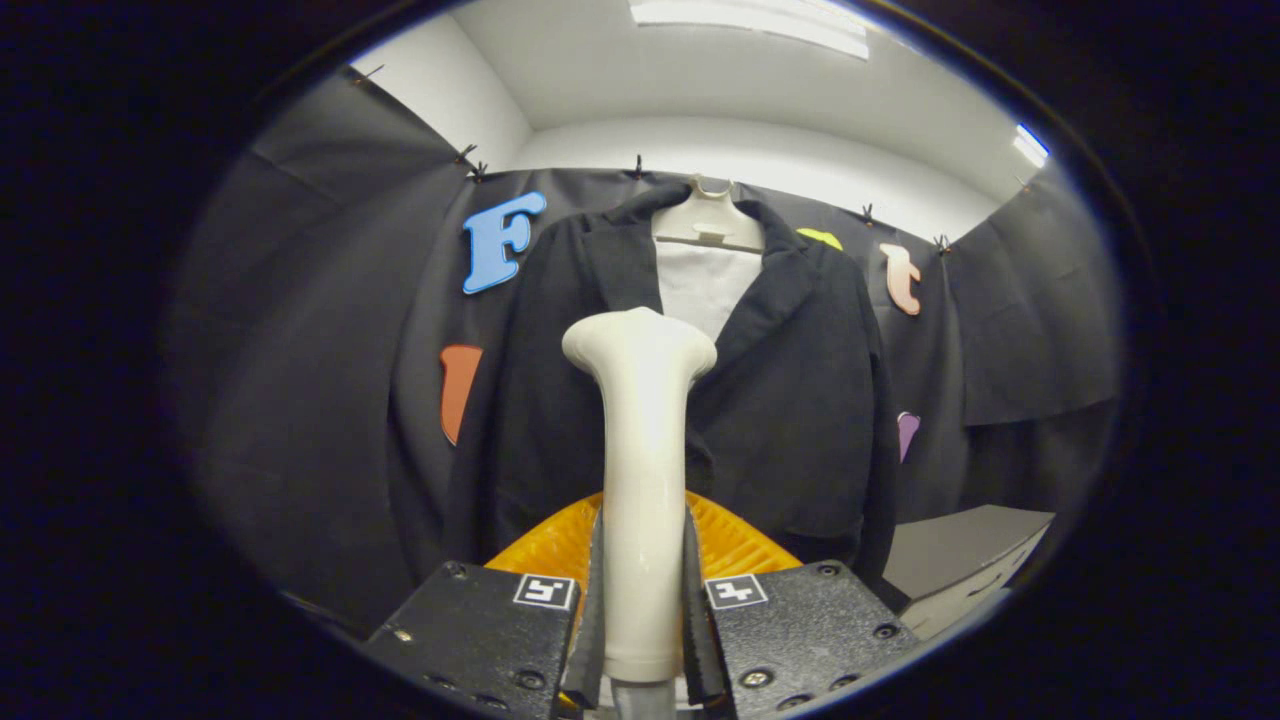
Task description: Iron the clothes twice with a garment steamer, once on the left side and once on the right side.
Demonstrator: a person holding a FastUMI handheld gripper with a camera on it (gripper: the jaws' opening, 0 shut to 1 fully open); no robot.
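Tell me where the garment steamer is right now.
In the gripper view, the garment steamer stands upright, clamped between the gripper fingers, its head just ahead of the dark jacket on its hanger.

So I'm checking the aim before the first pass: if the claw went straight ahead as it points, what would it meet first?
Probably the dark jacket on its hanger: the claw, shut on the steamer, points the steamer head at the jacket's front. The distance is unclear.

Steamer (pixel 641 440): smooth plastic, slight sheen, handle clamped btwn the 2 fingers (pixel 596 600) of the gripper (pixel 643 610). Gripper body: matt, grainy finish w/ metal-looking screws. Jacket (pixel 790 400): matt woven cloth, soft nap. Shirt (pixel 705 285) under it: smooth light cloth. Hanger (pixel 708 220): plain plastic. Ribbed piece (pixel 735 545) behind the fingers: glossy, translucent-looking plastic.
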